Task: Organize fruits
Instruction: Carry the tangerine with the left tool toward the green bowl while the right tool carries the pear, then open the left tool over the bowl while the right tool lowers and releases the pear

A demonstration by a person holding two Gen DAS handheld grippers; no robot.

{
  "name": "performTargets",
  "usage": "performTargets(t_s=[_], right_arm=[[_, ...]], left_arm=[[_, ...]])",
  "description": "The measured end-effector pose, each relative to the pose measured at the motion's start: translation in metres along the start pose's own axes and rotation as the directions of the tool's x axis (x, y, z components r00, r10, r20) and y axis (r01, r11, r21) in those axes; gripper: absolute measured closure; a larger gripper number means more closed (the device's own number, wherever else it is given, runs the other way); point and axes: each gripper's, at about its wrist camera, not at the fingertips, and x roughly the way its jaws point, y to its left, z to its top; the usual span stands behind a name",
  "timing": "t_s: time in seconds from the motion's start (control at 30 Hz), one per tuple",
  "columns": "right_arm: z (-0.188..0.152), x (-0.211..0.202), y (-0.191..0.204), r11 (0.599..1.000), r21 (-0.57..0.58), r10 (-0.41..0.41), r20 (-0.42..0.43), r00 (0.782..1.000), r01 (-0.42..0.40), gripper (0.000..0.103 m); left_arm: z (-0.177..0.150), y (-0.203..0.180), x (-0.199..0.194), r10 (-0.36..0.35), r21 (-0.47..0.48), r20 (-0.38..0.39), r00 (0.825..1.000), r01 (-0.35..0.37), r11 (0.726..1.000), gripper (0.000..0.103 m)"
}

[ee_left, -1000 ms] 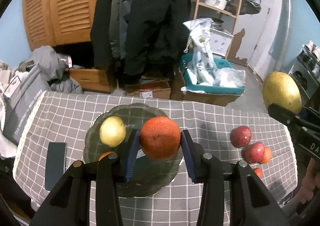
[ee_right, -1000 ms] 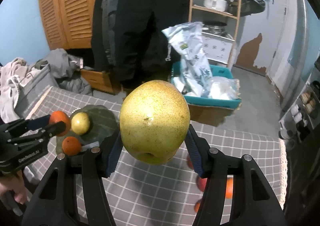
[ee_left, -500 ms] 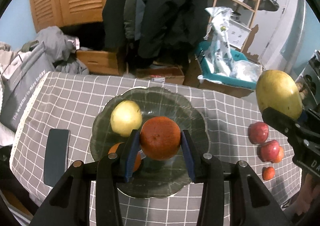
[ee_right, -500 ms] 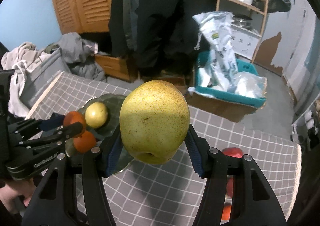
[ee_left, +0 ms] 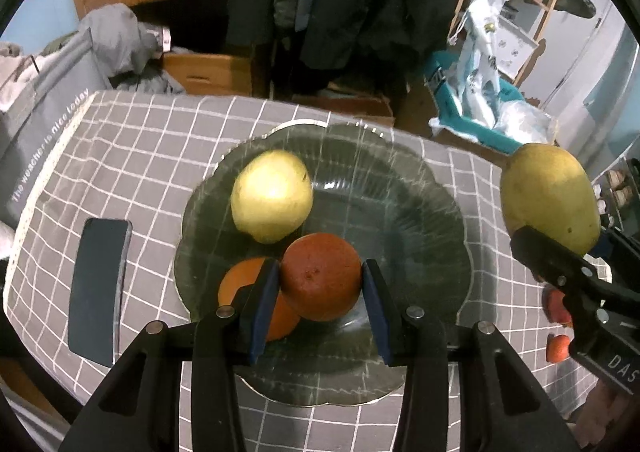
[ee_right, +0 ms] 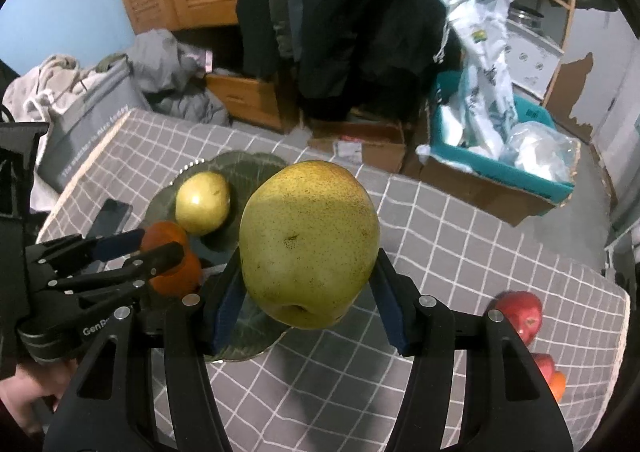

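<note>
Item one: we are holding an orange point(ee_left: 320, 277) clamped between the blue pads of our left gripper point(ee_left: 320, 304), low over the near part of the dark glass plate point(ee_left: 420, 188).

Item two: we are gripping a large speckled pear point(ee_right: 308, 242) in our right gripper point(ee_right: 310, 304), squeezed at its lower sides, off the plate's right edge and above the checked tablecloth point(ee_right: 460, 236).

Already lying on the plate: a yellow pear point(ee_left: 272, 206) toward the back-left and a second orange point(ee_left: 256, 304) at the near-left, partly hidden behind our left finger.

Waiting on the cloth, well to the right: red apples point(ee_right: 520, 312) and a small orange fruit point(ee_right: 556, 386). Also a dark phone point(ee_left: 100, 284) left of the plate.

Risks we are noting — the held orange is sitting just beside the plated one, so releasing here could knock it or send either rolling. The pear is big and gripped low — it could tip out. Both grippers are crowding one plate and may collide.
</note>
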Motion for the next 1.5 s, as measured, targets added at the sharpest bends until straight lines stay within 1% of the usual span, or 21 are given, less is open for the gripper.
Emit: performTargets(t_s=[0.17, 0.4, 0.43, 0.47, 0.5, 0.57, 0.73, 0.8, 0.83, 0.97, 1.07, 1.13, 1.2, 1.27, 1.37, 1.5], right_arm=[[-0.002, 0.019, 0.007, 1.000, -0.018, 0.012, -0.031, 0.999, -0.013, 0.044], [-0.002, 0.032, 0.010, 1.000, -0.014, 0.025, -0.056, 0.998, -0.026, 0.044], [-0.002, 0.033, 0.010, 1.000, -0.010, 0.028, -0.058, 0.998, -0.029, 0.044], [-0.002, 0.034, 0.010, 0.999, -0.008, 0.030, -0.059, 0.998, -0.031, 0.044], [-0.001, 0.035, 0.010, 0.999, -0.005, 0.033, -0.061, 0.998, -0.033, 0.044], [0.000, 0.036, 0.010, 0.999, -0.001, 0.036, -0.062, 0.997, -0.036, 0.044], [0.002, 0.041, 0.009, 0.999, 0.013, 0.046, -0.070, 0.996, -0.045, 0.044], [0.003, 0.043, 0.009, 0.999, 0.014, 0.049, -0.078, 0.996, -0.048, 0.044], [0.003, 0.044, 0.010, 0.999, 0.013, 0.051, -0.083, 0.995, -0.050, 0.044], [0.001, 0.051, 0.016, 0.999, -0.004, 0.053, -0.106, 0.993, -0.054, 0.043], [0.000, 0.056, 0.020, 0.998, -0.017, 0.052, -0.123, 0.991, -0.055, 0.043], [-0.001, 0.059, 0.024, 0.998, -0.027, 0.050, -0.128, 0.991, -0.054, 0.044], [0.000, 0.059, 0.025, 0.998, -0.031, 0.057, -0.121, 0.991, -0.061, 0.044], [0.004, 0.053, 0.027, 0.996, -0.029, 0.083, -0.094, 0.992, -0.086, 0.044], [0.009, 0.051, 0.030, 0.996, -0.043, 0.070, -0.093, 0.993, -0.075, 0.044], [0.009, 0.050, 0.028, 0.997, -0.023, 0.072, -0.092, 0.993, -0.075, 0.044]], left_arm=[[-0.004, 0.004, 0.011, 0.003, -0.001, -0.036, 0.999, -0.004, 1.000, 0.060], [-0.009, 0.007, 0.018, -0.002, 0.008, -0.064, 0.998, 0.002, 1.000, 0.060], [-0.009, 0.007, 0.018, -0.005, 0.007, -0.061, 0.998, 0.005, 1.000, 0.058], [-0.008, 0.007, 0.017, -0.006, 0.008, -0.061, 0.998, 0.007, 1.000, 0.054], [-0.008, 0.007, 0.016, -0.006, 0.010, -0.059, 0.998, 0.006, 1.000, 0.046], [-0.007, 0.008, 0.014, 0.007, 0.014, -0.049, 0.999, -0.007, 1.000, 0.040], [-0.005, 0.016, 0.008, 0.025, -0.008, -0.037, 0.999, -0.026, 1.000, 0.038], [-0.004, 0.020, 0.005, 0.037, -0.021, -0.028, 0.999, -0.038, 0.999, 0.032], [-0.003, 0.022, 0.003, 0.046, -0.028, -0.020, 0.999, -0.046, 0.999, 0.031], [-0.003, 0.030, -0.001, 0.068, -0.049, -0.011, 0.998, -0.068, 0.996, 0.031], [-0.004, 0.035, -0.001, 0.083, -0.062, -0.016, 0.996, -0.084, 0.995, 0.027], [-0.005, 0.039, -0.001, 0.091, -0.071, -0.018, 0.996, -0.092, 0.993, 0.027], [-0.006, 0.042, -0.002, 0.093, -0.080, -0.019, 0.995, -0.094, 0.992, 0.027], [-0.006, 0.045, -0.003, 0.094, -0.091, -0.020, 0.995, -0.095, 0.991, 0.027], [-0.006, 0.047, -0.004, 0.095, -0.099, -0.019, 0.995, -0.097, 0.990, 0.027], [-0.007, 0.047, -0.006, 0.097, -0.100, -0.016, 0.995, -0.099, 0.990, 0.027]])
